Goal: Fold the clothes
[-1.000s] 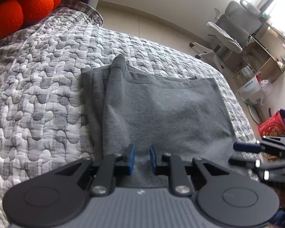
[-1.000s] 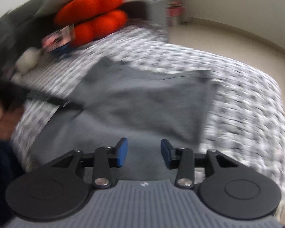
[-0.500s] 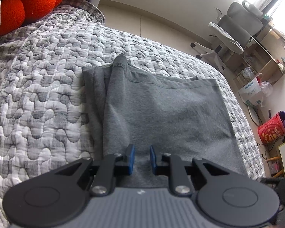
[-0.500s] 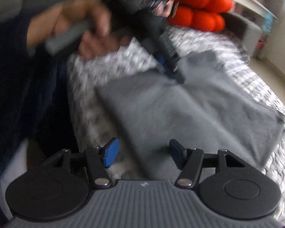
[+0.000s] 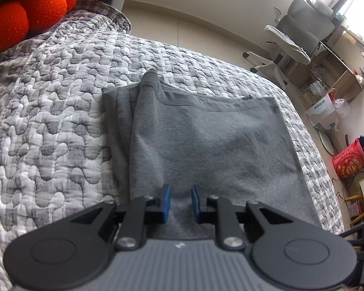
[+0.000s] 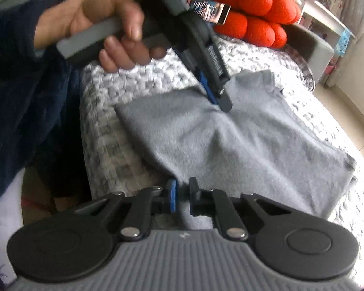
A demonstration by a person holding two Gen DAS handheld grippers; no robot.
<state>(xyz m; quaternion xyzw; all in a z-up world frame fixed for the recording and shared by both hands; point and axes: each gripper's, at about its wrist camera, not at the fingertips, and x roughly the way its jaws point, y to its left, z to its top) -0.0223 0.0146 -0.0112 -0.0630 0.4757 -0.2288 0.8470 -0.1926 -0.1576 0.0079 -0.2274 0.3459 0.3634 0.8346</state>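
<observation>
A grey garment lies folded on the quilted bedspread, with a narrow fold along its left side. My left gripper is shut on the cloth, which bunches up between its blue pads. From the right wrist view, that left gripper pins the grey garment near its far edge, and the cloth puckers around the tips. My right gripper sits at the garment's near corner. Its jaws are closing, with the cloth edge pinched between them.
An orange plush lies at the head of the bed. A person's hand and dark blue sleeve hold the left gripper. Beyond the bed stand an office chair, shelves and a red bag on the floor.
The right gripper swung around and rolled to the garment's near corner, widened its jaws, then closed them on the cloth edge. The left gripper and the garment stayed put.
</observation>
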